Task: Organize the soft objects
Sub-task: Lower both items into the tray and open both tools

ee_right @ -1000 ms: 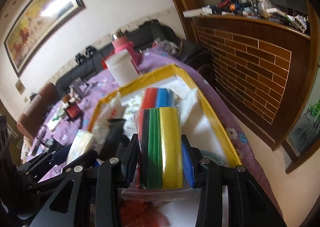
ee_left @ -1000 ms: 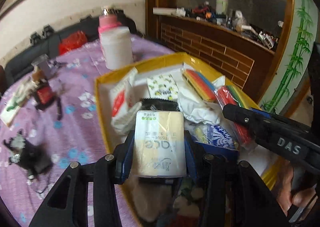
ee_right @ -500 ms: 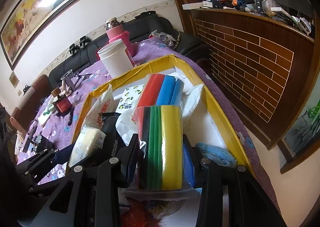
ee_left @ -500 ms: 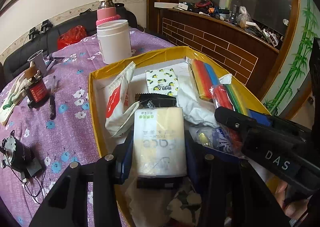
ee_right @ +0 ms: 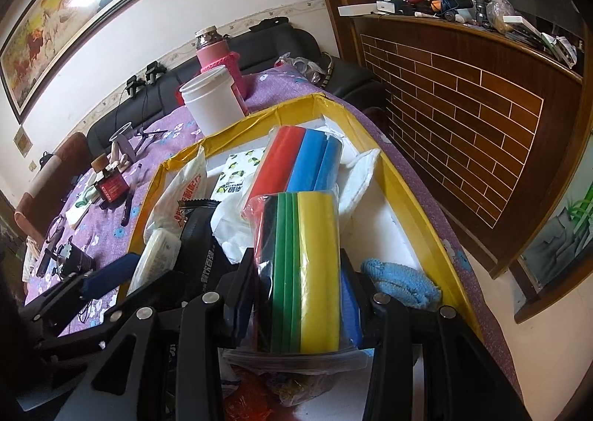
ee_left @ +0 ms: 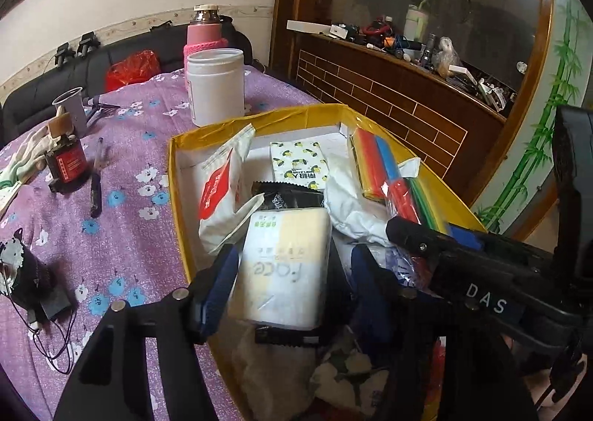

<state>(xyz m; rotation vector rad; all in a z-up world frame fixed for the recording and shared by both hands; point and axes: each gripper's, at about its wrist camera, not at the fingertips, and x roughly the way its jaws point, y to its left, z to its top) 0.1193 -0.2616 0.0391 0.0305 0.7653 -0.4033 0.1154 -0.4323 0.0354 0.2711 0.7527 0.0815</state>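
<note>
The left gripper (ee_left: 287, 272) is clamping a tissue pack (ee_left: 285, 265) at lower centre, over the yellow box (ee_left: 259, 121). The right gripper (ee_right: 296, 291) is squeezing a bagged stack of coloured sheets (ee_right: 307, 265) at lower centre.

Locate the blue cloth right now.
In the right wrist view the blue cloth lies inside the yellow box, against its right wall, just right of the right tool gripping the bagged colored sheets.

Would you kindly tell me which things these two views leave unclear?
- Left wrist: the yellow box's near end, hidden behind the left gripper and its tissue pack.
- Right wrist: the sponge bag's bottom, hidden behind the right gripper.
- Both: shelf clutter too small to identify.
</note>
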